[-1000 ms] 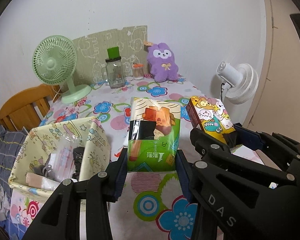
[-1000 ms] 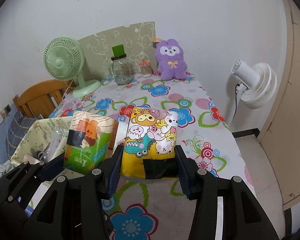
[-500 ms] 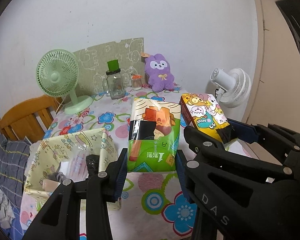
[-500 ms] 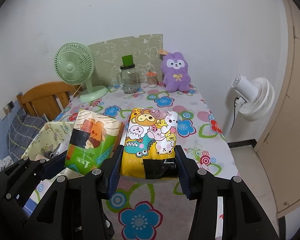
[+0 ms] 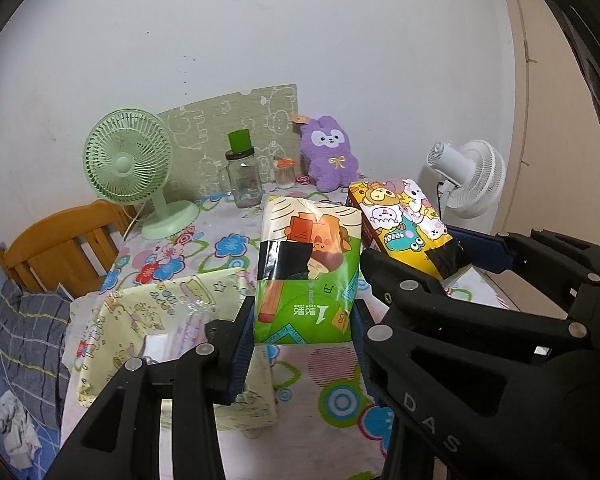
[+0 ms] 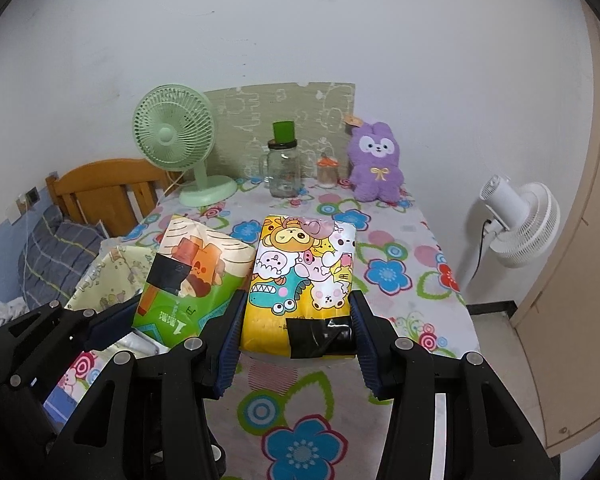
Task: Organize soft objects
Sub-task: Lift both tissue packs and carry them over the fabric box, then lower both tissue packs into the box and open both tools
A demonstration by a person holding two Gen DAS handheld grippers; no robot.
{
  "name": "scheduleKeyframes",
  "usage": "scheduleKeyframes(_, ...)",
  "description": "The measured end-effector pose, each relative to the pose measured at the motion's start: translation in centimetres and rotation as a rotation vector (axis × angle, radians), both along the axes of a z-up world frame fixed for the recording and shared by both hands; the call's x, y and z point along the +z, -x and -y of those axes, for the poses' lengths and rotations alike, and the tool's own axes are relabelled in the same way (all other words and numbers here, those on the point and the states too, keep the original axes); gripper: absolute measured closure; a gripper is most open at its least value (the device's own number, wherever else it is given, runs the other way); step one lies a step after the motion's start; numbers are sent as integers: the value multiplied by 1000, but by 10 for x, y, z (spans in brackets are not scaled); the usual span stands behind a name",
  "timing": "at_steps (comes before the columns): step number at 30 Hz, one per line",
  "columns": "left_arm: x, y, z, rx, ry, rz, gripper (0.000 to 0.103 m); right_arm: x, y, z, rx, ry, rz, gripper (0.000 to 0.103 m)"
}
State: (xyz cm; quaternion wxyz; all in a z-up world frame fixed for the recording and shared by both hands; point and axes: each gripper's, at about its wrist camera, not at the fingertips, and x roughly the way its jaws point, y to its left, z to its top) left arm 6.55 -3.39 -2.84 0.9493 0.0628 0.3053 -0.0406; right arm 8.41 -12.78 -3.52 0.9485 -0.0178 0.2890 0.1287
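My left gripper [image 5: 302, 334] is shut on a green tissue pack [image 5: 308, 264] and holds it in the air above the table. My right gripper [image 6: 296, 338] is shut on a yellow cartoon tissue pack [image 6: 304, 276], held beside the green tissue pack [image 6: 188, 276]. The yellow cartoon pack also shows in the left wrist view [image 5: 404, 224], clamped in the right gripper. A pale yellow fabric basket [image 5: 140, 320] with small items inside sits below and left of the green pack. A purple plush bunny [image 6: 376, 168] sits at the table's far edge against the wall.
A flowered tablecloth [image 6: 384, 276] covers the table. At the back stand a green desk fan [image 6: 176, 140], a glass jar with a green lid [image 6: 283, 168] and a small jar [image 6: 326, 169]. A wooden chair [image 6: 100, 188] is left, a white floor fan [image 6: 520, 220] right.
Both grippers have risen with their packs. The table and basket now lie lower and farther off in both views.
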Motion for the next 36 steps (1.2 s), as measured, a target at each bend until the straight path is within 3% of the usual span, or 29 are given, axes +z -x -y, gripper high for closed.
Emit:
scheduleKeyframes(11,-3,-8,-34,48,-14,1,56,0,-12,-38,57,11,5,50)
scheduleKeyframes(36,-34,-34,-111,176,-17,-74,56,-27,-44,-118,207,-5,-78,50)
